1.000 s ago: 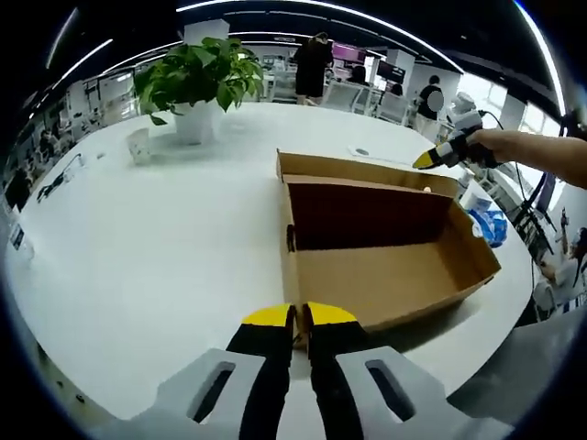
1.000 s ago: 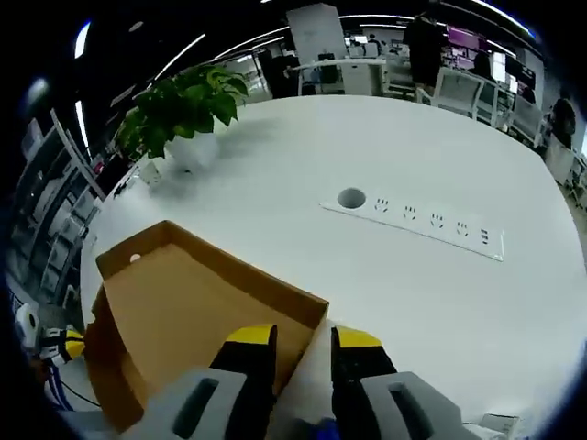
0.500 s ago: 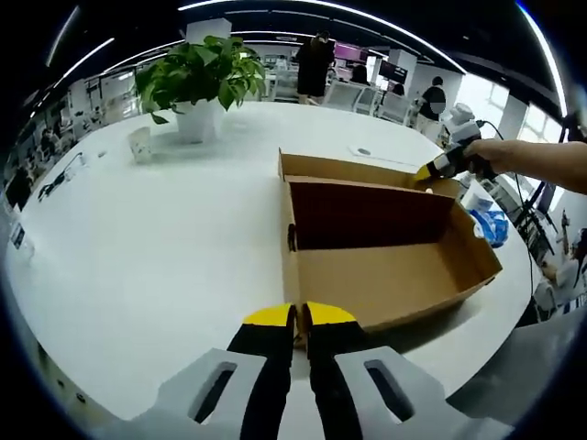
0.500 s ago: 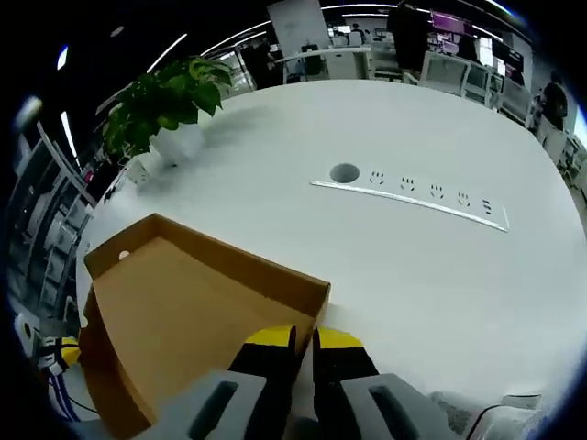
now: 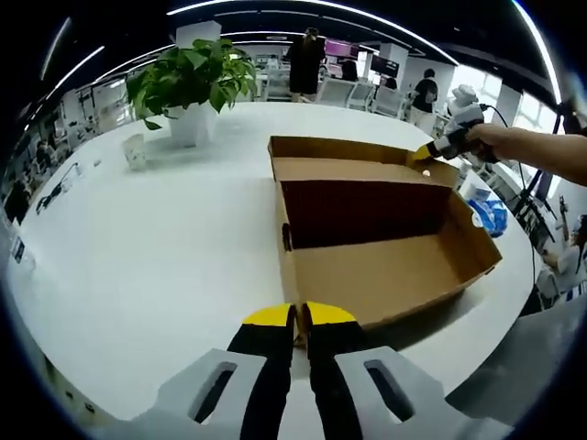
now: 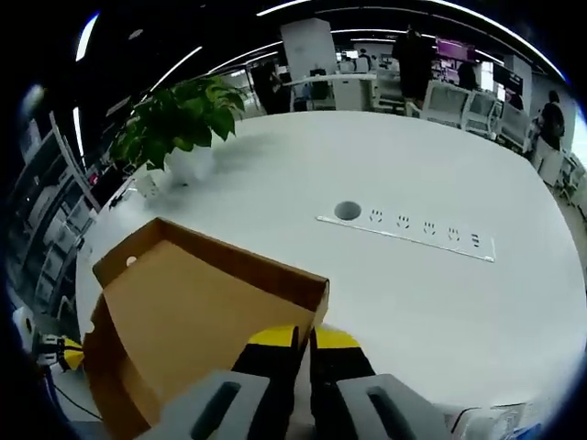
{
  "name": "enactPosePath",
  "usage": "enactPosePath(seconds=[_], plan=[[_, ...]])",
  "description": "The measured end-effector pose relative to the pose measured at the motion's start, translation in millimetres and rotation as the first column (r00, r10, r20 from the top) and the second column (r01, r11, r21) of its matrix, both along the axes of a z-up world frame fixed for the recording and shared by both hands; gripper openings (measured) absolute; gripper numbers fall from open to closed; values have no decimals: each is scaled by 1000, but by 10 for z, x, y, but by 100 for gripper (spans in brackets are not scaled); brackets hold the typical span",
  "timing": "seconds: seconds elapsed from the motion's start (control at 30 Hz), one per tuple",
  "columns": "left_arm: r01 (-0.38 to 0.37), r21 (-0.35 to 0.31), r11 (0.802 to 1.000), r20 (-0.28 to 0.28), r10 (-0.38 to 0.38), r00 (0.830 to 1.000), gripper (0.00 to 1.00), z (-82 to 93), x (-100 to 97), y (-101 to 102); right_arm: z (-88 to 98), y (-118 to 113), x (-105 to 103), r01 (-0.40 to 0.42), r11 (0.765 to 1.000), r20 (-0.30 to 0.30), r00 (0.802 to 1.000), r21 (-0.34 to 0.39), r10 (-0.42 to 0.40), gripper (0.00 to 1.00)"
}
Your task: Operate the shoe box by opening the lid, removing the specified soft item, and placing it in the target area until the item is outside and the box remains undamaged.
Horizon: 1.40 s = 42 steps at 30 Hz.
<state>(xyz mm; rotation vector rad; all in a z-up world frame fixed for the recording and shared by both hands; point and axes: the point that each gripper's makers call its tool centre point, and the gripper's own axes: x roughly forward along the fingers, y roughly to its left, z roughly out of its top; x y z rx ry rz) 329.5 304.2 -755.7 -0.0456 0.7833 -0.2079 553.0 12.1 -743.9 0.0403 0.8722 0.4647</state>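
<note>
The brown cardboard shoe box (image 5: 385,266) lies open on the white table, its inside dark red at the back wall. My left gripper (image 5: 298,319) is shut on the box's near wall. The lid (image 5: 353,161) stays hinged along the far side. My right gripper (image 5: 427,153), held by a person's arm coming in from the right, pinches the lid's far right corner. In the right gripper view the lid (image 6: 183,312) spreads out to the left, and the right gripper (image 6: 303,337) is shut on its edge. A blue and white soft thing (image 5: 486,216) lies past the box's right end.
A potted plant (image 5: 193,78) and a small white cup (image 5: 136,148) stand at the table's far left. A socket strip (image 6: 408,227) with a round hole is set in the tabletop beyond the lid. People and desks fill the background. The table edge runs close by the box's right end.
My right gripper has come down onto the lid's corner and shut on it; a second ago its jaws stood apart. The lid has tipped up a little. My left gripper still holds the near wall.
</note>
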Motion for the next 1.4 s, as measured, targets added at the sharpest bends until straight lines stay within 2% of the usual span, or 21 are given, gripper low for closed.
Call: enactPosePath(seconds=[0.3, 0.53, 0.7, 1.07, 1.4], plan=[[-9, -8, 1000, 1, 9, 1000, 2, -9, -8, 18, 376, 67, -73, -24, 998, 94, 995, 52, 19, 0], [-5, -2, 1000, 12, 5, 1000, 2, -17, -15, 23, 583, 87, -27, -57, 996, 170, 985, 70, 45, 0], [-7, -13, 1000, 15, 7, 1000, 2, -20, -20, 22, 714, 106, -74, -81, 994, 223, 973, 77, 62, 0], [0, -24, 1000, 21, 0, 1000, 2, -25, -20, 23, 917, 104, -300, -112, 989, 301, 950, 93, 79, 0], [8, -31, 999, 27, -7, 1000, 2, -18, -18, 17, 1022, 94, -547, -122, 986, 353, 932, 111, 75, 0]])
